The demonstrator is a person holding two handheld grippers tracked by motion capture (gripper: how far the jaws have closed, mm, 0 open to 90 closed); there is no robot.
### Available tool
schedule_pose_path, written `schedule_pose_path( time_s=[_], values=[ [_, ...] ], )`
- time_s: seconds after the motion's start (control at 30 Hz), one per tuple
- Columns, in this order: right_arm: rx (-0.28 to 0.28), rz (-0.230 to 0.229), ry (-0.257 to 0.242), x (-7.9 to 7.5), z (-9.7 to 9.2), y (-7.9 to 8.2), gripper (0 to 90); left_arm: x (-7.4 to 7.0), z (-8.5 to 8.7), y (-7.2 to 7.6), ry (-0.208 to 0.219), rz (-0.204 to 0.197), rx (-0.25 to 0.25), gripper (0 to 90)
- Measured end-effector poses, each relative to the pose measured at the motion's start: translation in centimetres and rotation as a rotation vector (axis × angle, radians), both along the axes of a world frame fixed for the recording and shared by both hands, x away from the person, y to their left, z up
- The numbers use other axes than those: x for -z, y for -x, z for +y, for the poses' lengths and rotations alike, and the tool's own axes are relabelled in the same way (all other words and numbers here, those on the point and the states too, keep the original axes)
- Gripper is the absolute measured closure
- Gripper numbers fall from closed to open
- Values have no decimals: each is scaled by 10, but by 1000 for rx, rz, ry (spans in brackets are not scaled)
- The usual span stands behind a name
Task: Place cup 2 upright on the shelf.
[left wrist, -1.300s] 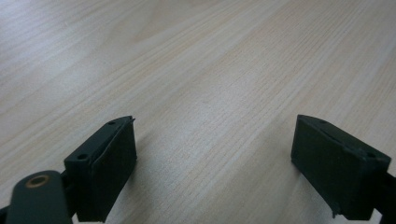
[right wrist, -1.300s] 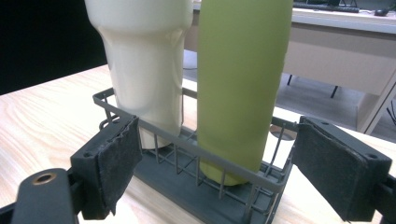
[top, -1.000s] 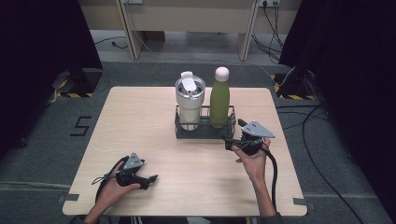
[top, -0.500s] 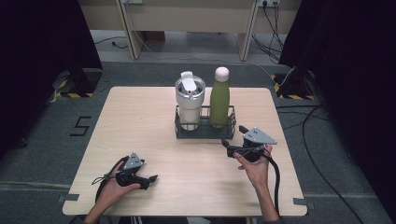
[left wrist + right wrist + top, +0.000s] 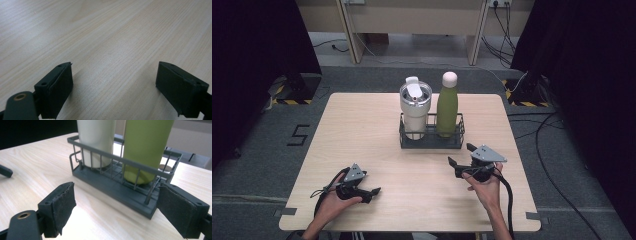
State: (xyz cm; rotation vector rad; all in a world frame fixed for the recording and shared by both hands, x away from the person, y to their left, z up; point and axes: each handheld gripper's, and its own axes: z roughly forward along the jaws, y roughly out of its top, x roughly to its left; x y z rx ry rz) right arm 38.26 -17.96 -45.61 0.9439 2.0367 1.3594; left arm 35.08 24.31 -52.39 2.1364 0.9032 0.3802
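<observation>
A dark wire rack [image 5: 431,143] stands at the table's middle and holds a white tumbler [image 5: 415,106] with a lid and a green bottle [image 5: 447,107] with a pale cap. My right gripper [image 5: 461,155] is open, just off the rack's front right corner, with nothing between its jaws. In the right gripper view the rack [image 5: 117,192], the tumbler [image 5: 96,137] and the bottle [image 5: 143,147] stand close ahead of the open gripper [image 5: 120,207]. My left gripper [image 5: 371,192] rests open near the front left of the table; the left gripper view has its gripper [image 5: 115,87] over bare wood.
The light wooden table [image 5: 362,130] stands on grey carpet. Desk legs and cables lie beyond its far edge, and dark curtains hang at both sides. A cable trails from each gripper toward the front edge.
My right gripper has drawn back from the rack toward the front of the table. The left gripper has hardly moved.
</observation>
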Motion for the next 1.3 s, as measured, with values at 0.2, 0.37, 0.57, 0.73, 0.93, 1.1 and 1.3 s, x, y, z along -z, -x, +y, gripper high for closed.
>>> schedule_pose_path(
  time_s=[0.2,0.37,0.57,0.73,0.93,1.1,1.3],
  values=[
    [-5,32,2,12,-5,11,153,0,0,0,-1,0,0,134],
    [-5,59,14,23,-11,19,153,0,0,0,-1,0,-1,134],
    [-7,103,28,34,-13,24,153,0,0,0,-2,0,-1,134],
    [-10,123,76,42,-13,26,155,0,0,0,-2,0,-1,134],
    [-8,164,100,47,-13,29,156,0,0,0,-2,0,-1,134],
    [-1,203,106,53,-16,31,156,0,0,0,-2,0,-1,134],
    [-1,252,160,58,-16,32,155,0,0,0,-2,0,-1,134]
  ],
)
